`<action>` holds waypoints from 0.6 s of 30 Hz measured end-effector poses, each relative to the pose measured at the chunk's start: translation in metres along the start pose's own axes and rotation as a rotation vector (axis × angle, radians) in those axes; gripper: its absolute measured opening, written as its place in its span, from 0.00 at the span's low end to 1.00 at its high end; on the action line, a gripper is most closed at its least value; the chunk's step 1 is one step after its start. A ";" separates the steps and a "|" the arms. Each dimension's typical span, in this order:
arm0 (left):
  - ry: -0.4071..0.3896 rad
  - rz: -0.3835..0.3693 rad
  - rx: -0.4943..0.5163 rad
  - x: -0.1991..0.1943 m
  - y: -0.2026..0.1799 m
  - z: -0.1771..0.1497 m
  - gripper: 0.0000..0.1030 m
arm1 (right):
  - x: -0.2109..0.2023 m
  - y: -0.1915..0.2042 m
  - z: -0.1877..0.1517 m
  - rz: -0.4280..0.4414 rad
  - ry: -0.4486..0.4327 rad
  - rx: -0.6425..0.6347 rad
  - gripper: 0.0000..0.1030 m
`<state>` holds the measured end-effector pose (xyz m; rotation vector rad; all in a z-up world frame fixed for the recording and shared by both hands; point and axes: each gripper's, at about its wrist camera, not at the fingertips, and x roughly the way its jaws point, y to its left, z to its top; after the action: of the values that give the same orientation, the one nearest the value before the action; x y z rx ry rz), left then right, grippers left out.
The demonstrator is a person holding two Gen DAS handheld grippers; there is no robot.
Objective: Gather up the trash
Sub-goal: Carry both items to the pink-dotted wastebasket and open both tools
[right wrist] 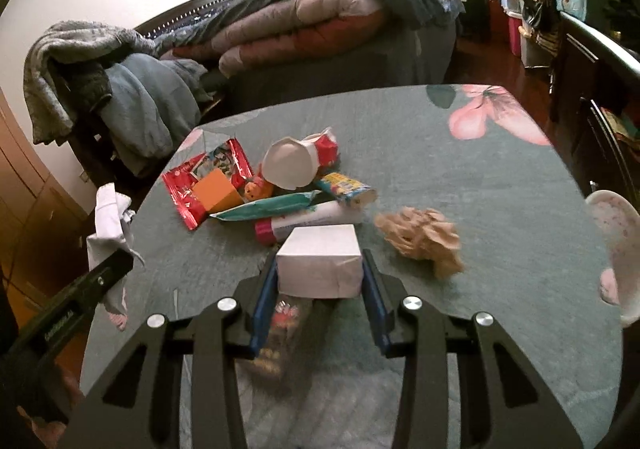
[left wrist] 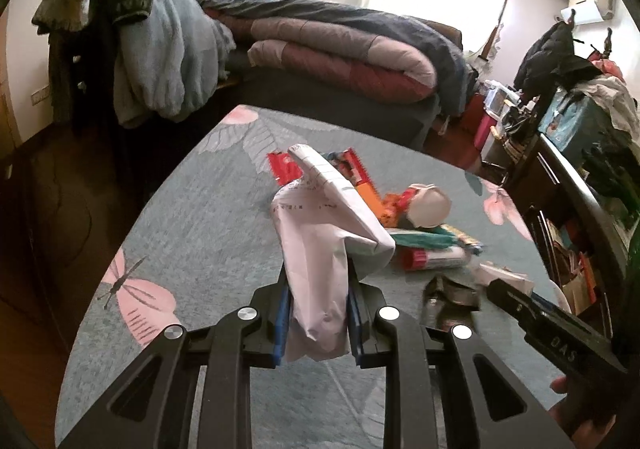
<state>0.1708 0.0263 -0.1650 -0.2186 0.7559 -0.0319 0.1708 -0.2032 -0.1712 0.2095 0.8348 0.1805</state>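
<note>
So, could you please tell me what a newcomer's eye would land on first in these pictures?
Probably the crumpled white paper clamped in the left hand-held gripper, filling the middle of its view. Next, the small white box squeezed in the right hand-held gripper. Behind both, a colourful heap of wrappers lies mid-table on the teal floral tablecloth.

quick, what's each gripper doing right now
left gripper: closed on crumpled white paper
right gripper: closed on a small white box
</note>
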 end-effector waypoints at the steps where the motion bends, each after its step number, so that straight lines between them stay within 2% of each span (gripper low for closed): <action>1: -0.004 -0.008 0.007 -0.003 -0.004 0.001 0.23 | -0.008 -0.005 -0.002 -0.002 -0.009 0.007 0.39; 8: -0.030 -0.103 0.092 -0.025 -0.060 0.001 0.24 | -0.059 -0.048 -0.016 -0.057 -0.087 0.056 0.39; 18: -0.002 -0.269 0.231 -0.018 -0.158 -0.008 0.24 | -0.121 -0.137 -0.037 -0.229 -0.205 0.163 0.39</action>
<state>0.1601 -0.1280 -0.1261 -0.0984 0.7105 -0.3721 0.0735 -0.3599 -0.1435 0.2787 0.6628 -0.1231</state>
